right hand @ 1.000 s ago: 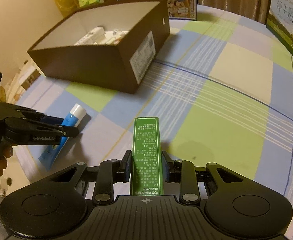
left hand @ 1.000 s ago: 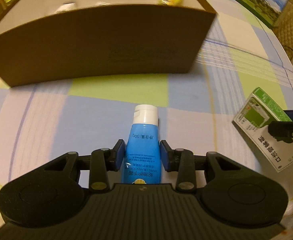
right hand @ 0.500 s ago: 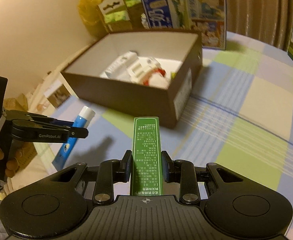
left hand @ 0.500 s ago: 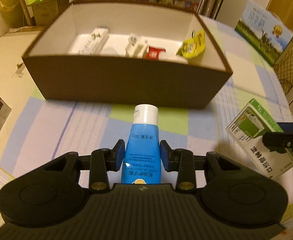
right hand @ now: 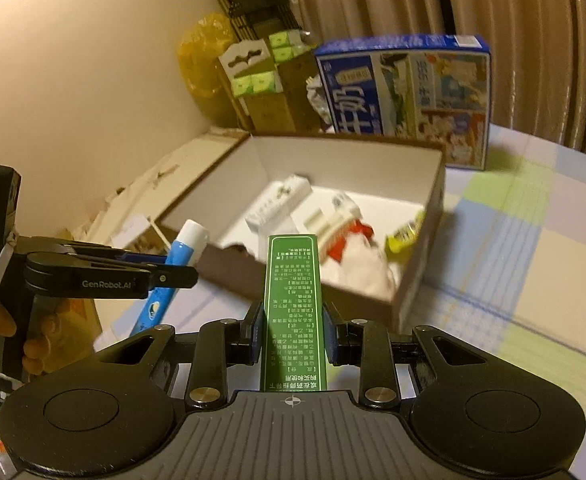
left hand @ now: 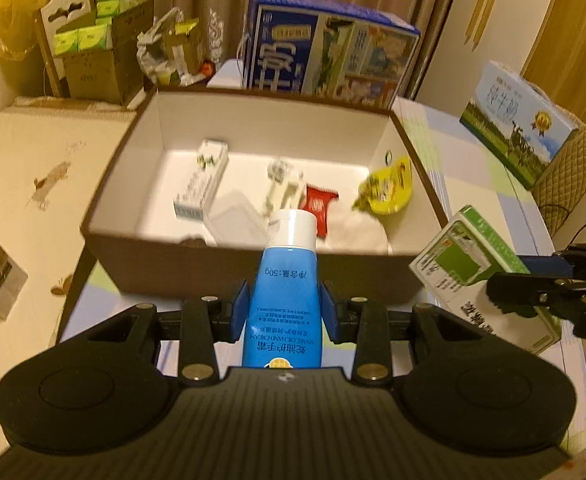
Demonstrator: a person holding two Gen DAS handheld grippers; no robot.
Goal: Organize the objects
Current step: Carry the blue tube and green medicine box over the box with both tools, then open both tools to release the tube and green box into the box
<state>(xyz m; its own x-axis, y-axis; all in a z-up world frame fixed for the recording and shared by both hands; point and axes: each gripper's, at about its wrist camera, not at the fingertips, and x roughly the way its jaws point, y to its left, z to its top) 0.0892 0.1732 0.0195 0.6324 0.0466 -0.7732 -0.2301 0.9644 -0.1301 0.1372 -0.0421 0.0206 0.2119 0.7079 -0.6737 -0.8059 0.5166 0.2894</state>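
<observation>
My left gripper [left hand: 284, 312] is shut on a blue hand-cream tube [left hand: 285, 292] with a white cap, held in the air in front of the near wall of the brown box [left hand: 229, 258]. My right gripper [right hand: 293, 330] is shut on a narrow green-and-white carton [right hand: 295, 312], also lifted, near the box's front wall [right hand: 229, 272]. In the left wrist view the carton [left hand: 469, 264] appears at the right with the right gripper's fingers [left hand: 533, 286] on it. In the right wrist view the tube [right hand: 173, 276] shows at the left.
The box holds a white carton [left hand: 203, 184], a clear case [left hand: 237, 220], a red packet [left hand: 319, 204], a yellow pouch [left hand: 387, 188] and a white cloth [left hand: 357, 232]. A big blue milk carton [left hand: 325, 52] stands behind it, another carton [left hand: 521, 120] at the right. A checked cloth [right hand: 533, 240] covers the table.
Both grippers have risen with their loads and moved closer to the box, so its inside now shows from above. Grips are unchanged.
</observation>
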